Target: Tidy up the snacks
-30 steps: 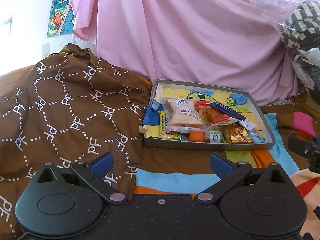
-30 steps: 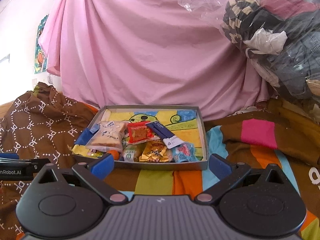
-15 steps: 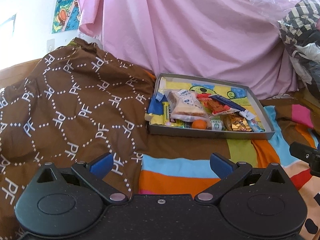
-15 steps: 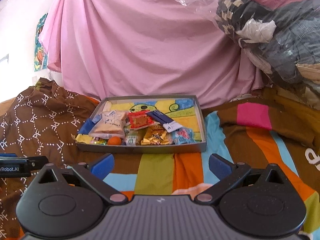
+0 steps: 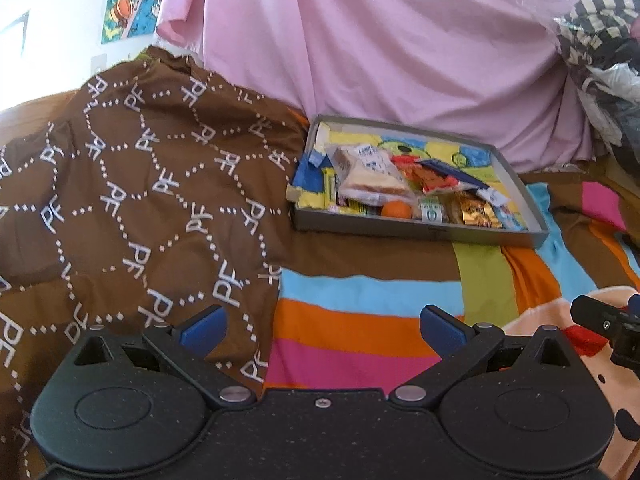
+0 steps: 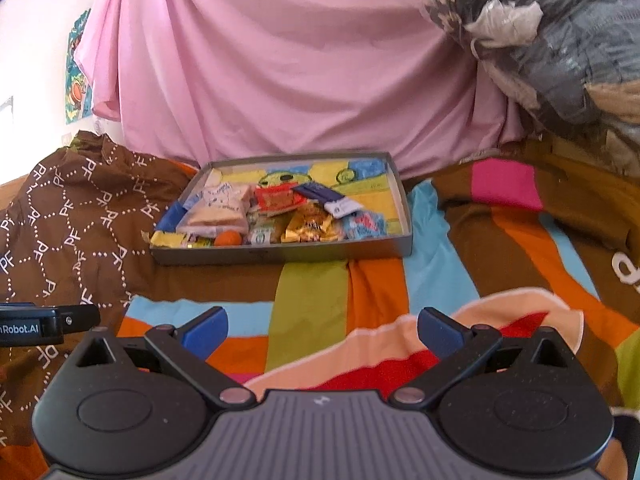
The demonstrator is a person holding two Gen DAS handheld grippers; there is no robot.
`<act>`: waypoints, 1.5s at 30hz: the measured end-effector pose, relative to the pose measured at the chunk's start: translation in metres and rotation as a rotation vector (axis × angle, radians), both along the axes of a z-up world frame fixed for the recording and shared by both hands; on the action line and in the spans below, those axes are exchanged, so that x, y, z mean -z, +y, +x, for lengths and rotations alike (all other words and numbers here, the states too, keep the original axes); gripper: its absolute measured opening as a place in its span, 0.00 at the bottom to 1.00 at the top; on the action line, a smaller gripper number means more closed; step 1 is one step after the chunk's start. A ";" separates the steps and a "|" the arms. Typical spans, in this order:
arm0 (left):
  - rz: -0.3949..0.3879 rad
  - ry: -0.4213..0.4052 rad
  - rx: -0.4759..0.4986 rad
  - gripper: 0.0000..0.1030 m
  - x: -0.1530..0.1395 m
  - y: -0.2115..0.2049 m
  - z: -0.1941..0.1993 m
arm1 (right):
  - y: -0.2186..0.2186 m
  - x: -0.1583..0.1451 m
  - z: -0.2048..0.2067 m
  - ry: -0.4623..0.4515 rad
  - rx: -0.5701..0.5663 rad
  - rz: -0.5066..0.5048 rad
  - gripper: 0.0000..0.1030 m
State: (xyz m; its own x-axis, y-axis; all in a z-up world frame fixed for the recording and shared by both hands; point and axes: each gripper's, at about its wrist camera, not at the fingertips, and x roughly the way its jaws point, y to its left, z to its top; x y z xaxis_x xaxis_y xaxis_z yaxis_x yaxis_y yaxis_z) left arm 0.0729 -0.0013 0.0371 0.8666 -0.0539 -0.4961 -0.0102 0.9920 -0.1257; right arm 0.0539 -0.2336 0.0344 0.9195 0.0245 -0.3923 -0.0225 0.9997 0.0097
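Both claws, left claw (image 5: 320,330) and right claw (image 6: 322,330), hung spread and empty; tray (image 6: 280,254) at 12 o'clock sat on soft bedding, so pressing could tip it.

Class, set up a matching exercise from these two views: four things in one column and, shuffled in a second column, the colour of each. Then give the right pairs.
Things
1. small round fruit
2. draped sheet behind the tray
3. patterned cloth with "PF" letters
4. crinkly wrapper near the tray's front wall

Colours
A. brown
B. gold
C. orange
D. pink

Pairs: 1-C, 2-D, 3-A, 4-B
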 end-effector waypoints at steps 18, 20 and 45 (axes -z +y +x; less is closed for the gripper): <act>0.087 -0.055 0.077 0.99 0.017 -0.009 -0.017 | 0.002 0.019 -0.014 0.007 0.013 0.023 1.00; 0.088 -0.052 0.082 0.99 0.019 -0.010 -0.018 | 0.003 0.020 -0.017 0.013 0.009 0.024 1.00; 0.085 -0.037 0.103 0.99 0.026 -0.011 -0.038 | 0.009 0.026 -0.027 0.030 -0.010 0.007 1.00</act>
State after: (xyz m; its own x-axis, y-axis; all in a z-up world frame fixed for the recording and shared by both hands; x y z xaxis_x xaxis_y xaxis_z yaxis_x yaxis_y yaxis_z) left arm 0.0344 -0.0119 0.0112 0.8762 -0.1028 -0.4709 0.0953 0.9947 -0.0397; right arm 0.0266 -0.2249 0.0083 0.9071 0.0362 -0.4194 -0.0317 0.9993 0.0178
